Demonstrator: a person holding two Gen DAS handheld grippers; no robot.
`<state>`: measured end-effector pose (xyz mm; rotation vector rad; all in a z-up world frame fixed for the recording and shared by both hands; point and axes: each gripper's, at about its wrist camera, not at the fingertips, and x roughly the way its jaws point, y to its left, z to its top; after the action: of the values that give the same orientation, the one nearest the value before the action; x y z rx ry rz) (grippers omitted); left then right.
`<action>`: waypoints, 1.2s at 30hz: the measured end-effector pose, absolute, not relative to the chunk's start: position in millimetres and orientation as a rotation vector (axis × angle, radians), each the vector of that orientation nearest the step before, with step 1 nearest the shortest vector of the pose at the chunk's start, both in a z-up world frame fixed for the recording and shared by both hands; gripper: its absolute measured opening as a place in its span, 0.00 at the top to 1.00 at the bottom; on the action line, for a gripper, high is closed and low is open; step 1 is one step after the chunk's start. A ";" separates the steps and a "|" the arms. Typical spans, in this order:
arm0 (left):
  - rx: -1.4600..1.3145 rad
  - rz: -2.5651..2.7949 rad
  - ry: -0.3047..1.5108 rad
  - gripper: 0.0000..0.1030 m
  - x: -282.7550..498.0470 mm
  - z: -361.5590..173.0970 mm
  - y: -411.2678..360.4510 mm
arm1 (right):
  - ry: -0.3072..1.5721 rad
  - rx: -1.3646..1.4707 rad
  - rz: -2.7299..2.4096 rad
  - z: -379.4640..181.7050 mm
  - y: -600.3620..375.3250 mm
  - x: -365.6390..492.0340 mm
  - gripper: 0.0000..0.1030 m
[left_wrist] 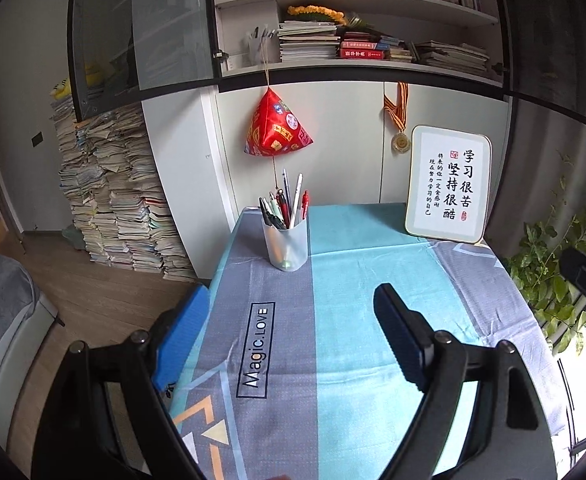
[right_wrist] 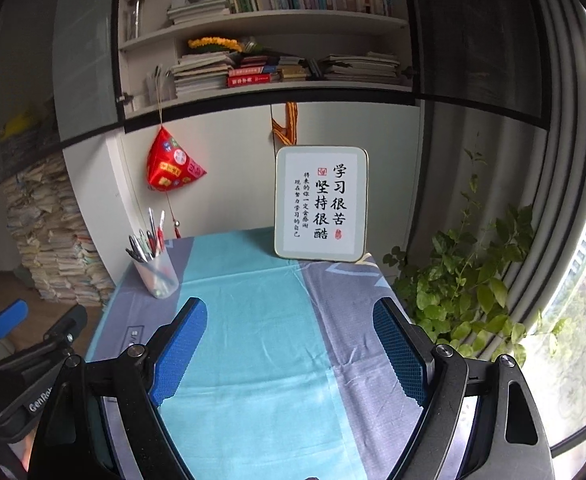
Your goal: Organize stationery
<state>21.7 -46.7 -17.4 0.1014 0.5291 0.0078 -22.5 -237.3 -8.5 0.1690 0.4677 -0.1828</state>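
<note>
Item: pen cup (left_wrist: 286, 246), translucent, upright at 11 o'clock on the cloth-covered surface (left_wrist: 353, 300), pens (left_wrist: 283, 208) standing tips-down, so apparently already sorted. Left claw (left_wrist: 293, 320) released, empty. Right claw (right_wrist: 289, 320) released, empty. Framed calligraphy sign (right_wrist: 321, 204) at 1 o'clock, propped for display.

Blues, greys and one bright red

Tablecloth (left_wrist: 345, 276) striped grey and turquoise, orange triangles near; translucent white pen cup (left_wrist: 285, 245) far left; red patterned pouch (left_wrist: 277, 126); white gold-rimmed plaque (right_wrist: 320, 203) with black calligraphy; blue gripper pads (right_wrist: 179, 354).
</note>
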 end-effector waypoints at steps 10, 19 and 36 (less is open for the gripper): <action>0.071 -0.028 0.487 0.18 -7.8 -7.6 -46.1 | 0.442 0.124 -0.204 -6.7 -235.3 -38.4 0.16; 0.062 -0.019 0.488 0.18 -15.6 -7.1 -47.4 | 0.447 0.080 -0.186 -4.9 -225.5 -45.0 0.16; 0.041 -0.016 0.500 0.18 -20.1 -7.9 -41.9 | 0.452 0.043 -0.179 -4.2 -214.5 -51.0 0.16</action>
<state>-20.1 -41.9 -7.9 0.0410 0.4997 -0.0155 -51.0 -214.5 -4.2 0.0427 0.4522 -0.1786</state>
